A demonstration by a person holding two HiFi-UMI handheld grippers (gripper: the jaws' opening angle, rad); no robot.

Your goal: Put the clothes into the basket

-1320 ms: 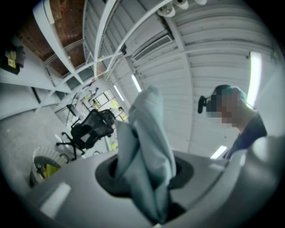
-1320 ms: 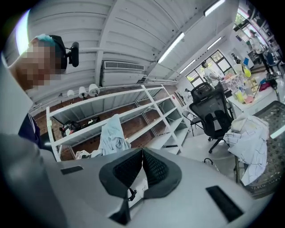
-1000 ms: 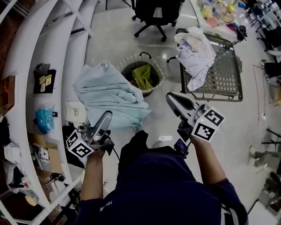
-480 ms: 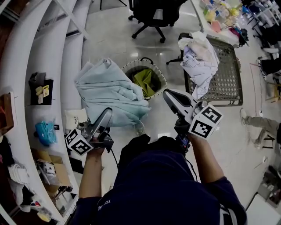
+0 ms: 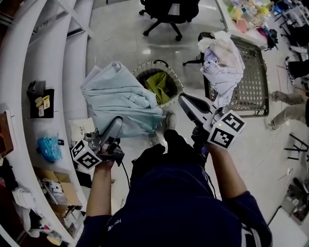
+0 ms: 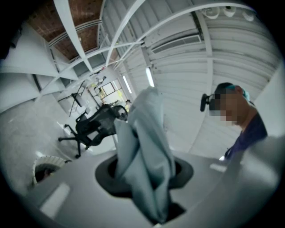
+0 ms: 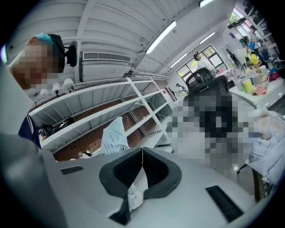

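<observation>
Writing: the print on the white scrap [image 7: 133, 192] low between the right gripper's pads is too small to read; each marker cube [image 5: 226, 135] carries black-and-white squares, no words.
Left gripper [image 6: 147, 178]: jaws partly spread, pinching a bunched fold of the light blue cloth [image 5: 120, 99], which billows up and ahead of its tips.
Right gripper [image 7: 141, 164]: pads pressed together with only a thin white line between them; what the scrap belongs to cannot be told.
Basket [image 5: 179, 87]: on the floor ahead of both grippers, between their lines, partly covered by the blue cloth.
Green cloth [image 5: 157, 84]: one, inside the basket.
White clothes heap [image 5: 222, 58]: one, on a mesh rack [image 5: 248, 82], ahead of the right gripper and off to its right.
Office chair [image 5: 169, 9]: one, far beyond the basket.
Count: two grippers, two cubes, one basket.
</observation>
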